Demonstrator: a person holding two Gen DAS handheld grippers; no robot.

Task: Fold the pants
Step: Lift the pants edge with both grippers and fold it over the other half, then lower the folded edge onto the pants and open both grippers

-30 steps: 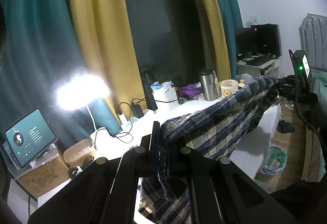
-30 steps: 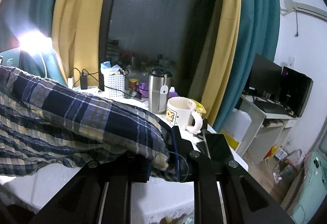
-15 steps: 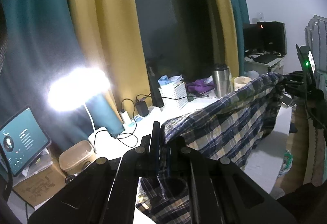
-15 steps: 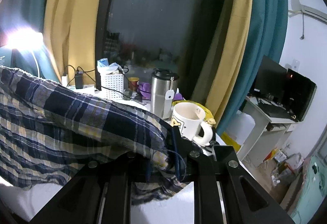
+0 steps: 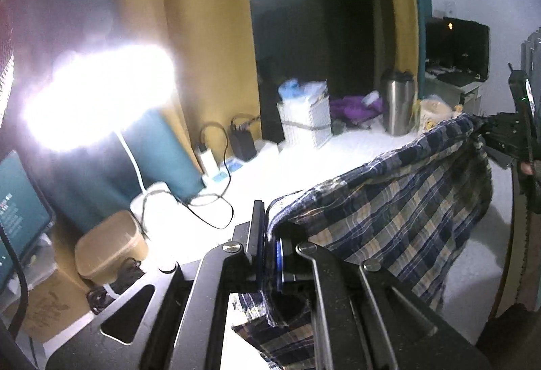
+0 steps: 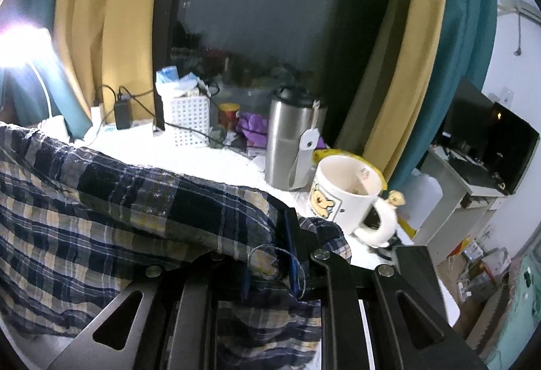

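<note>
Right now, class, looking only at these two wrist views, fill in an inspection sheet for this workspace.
Surface: white table, brightly lit.
Job's things: plaid pants stretched in the air between both grippers, above the table.
Clutter: steel tumbler, cartoon mug, white perforated basket, purple cloth, lidded tub.
Grippers: left gripper shut on the pants; right gripper shut on the pants.
Cables: black cable looped on the table by a charger.
Surroundings: lamp, yellow and teal curtains, dark monitor, tablet.

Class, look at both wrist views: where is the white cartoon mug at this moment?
In the right wrist view the white cartoon mug stands on the white table, right of the steel tumbler and just beyond the plaid pants.
</note>
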